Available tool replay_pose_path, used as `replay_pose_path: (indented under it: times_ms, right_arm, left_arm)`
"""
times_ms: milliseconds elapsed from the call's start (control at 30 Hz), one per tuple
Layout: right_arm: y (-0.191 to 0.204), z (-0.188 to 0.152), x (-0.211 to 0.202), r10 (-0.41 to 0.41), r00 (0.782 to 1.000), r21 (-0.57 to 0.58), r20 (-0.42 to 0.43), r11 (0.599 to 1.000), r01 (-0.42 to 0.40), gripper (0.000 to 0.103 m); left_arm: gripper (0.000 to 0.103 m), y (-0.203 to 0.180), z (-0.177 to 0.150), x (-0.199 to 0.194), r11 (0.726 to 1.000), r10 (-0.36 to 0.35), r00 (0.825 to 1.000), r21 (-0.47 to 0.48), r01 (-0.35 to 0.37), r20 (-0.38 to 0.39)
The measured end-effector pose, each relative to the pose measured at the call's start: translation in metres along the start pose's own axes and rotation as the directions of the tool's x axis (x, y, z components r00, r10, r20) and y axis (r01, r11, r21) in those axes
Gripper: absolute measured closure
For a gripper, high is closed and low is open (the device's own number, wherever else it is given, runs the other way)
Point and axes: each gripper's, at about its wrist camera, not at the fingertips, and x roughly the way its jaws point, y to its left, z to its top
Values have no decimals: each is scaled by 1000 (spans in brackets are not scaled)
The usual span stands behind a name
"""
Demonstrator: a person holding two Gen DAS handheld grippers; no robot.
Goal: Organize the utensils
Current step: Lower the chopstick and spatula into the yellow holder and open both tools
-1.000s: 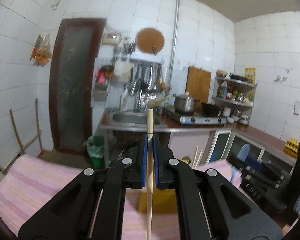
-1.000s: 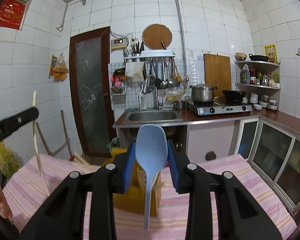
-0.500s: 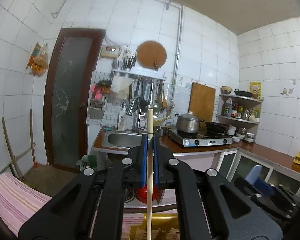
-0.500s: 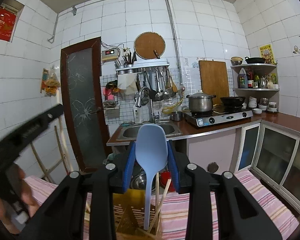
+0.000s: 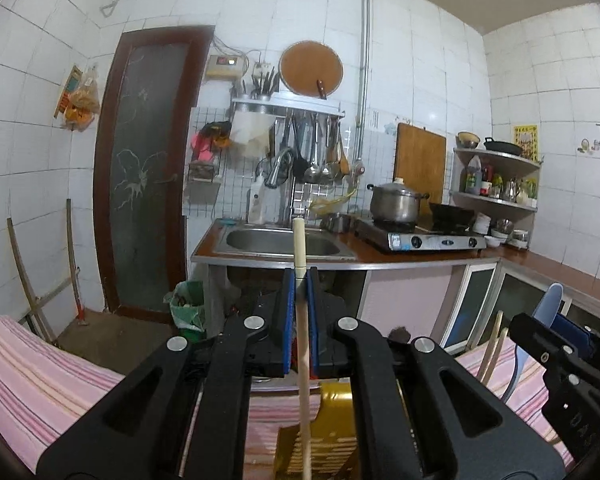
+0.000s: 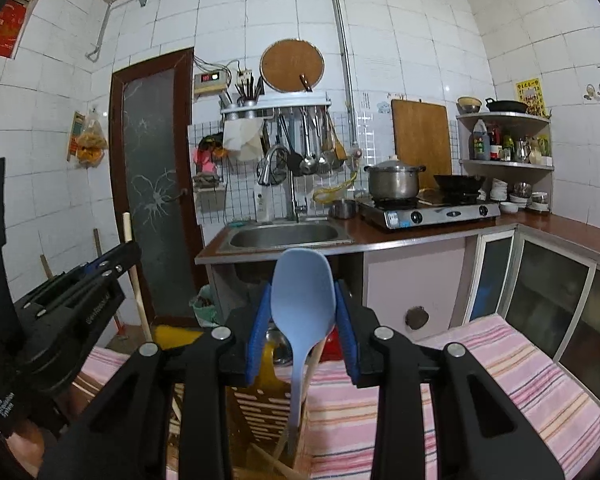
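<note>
Above yellow slotted holder (image 6: 268,408): left gripper (image 5: 300,312) clamped on chopstick (image 5: 302,360); right gripper (image 6: 302,320) gripping blue spoon (image 6: 303,300).

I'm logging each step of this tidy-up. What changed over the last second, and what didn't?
Both tongs came forward over the yellow holder, which now sits directly beneath them. Nothing was grabbed or released. The left tongs remain shut on the chopstick, the right tongs on the blue spoon.

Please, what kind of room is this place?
It looks like a small home kitchen: a steel sink set in the counter, a gas stove with a lidded pot on it, and ladles hanging on the white tiled wall.
</note>
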Motion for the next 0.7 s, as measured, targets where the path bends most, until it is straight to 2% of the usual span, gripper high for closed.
replay_pose_path:
  times_ms: [267, 333, 367, 433, 467, 533, 633, 667, 700]
  right_arm:
    - [4, -13, 8, -3, 995, -18, -99, 1000, 1, 70]
    - [4, -11, 8, -2, 992, -24, -123, 1000, 0, 67]
    - [4, -7, 7, 2, 991, -27, -134, 1000, -6, 58]
    - [4, 0, -2, -1, 991, -37, -130, 999, -4, 46]
    - [4, 4, -8, -6, 992, -44, -125, 999, 1, 45]
    - [2, 13, -20, -15, 992, -50, -122, 999, 9, 42]
    - [-1, 24, -46, -41, 992, -70, -117, 997, 33, 26]
    - [-2, 25, -54, -47, 993, -70, -112, 997, 39, 24]
    - [-3, 25, -63, -51, 992, -68, -111, 997, 44, 22]
  left_arm:
    - [96, 11, -4, -17, 1000, 19, 998, -11, -20, -53]
    - [91, 15, 2, -26, 1000, 10, 996, -27, -12, -85]
    - [85, 16, 7, -33, 999, 7, 996, -34, -10, -92]
    - [66, 18, 19, -49, 999, 19, 996, -36, -22, -84]
    - [51, 19, 29, -62, 999, 22, 997, -39, -25, -75]
    - [40, 22, 42, -82, 998, 33, 998, -42, -35, -54]
    - [22, 26, 60, -117, 999, 46, 998, -13, -47, -30]
    - [12, 27, 63, -127, 998, 61, 998, -3, -62, -20]
    - [6, 30, 65, -141, 997, 78, 997, 3, -78, -10]
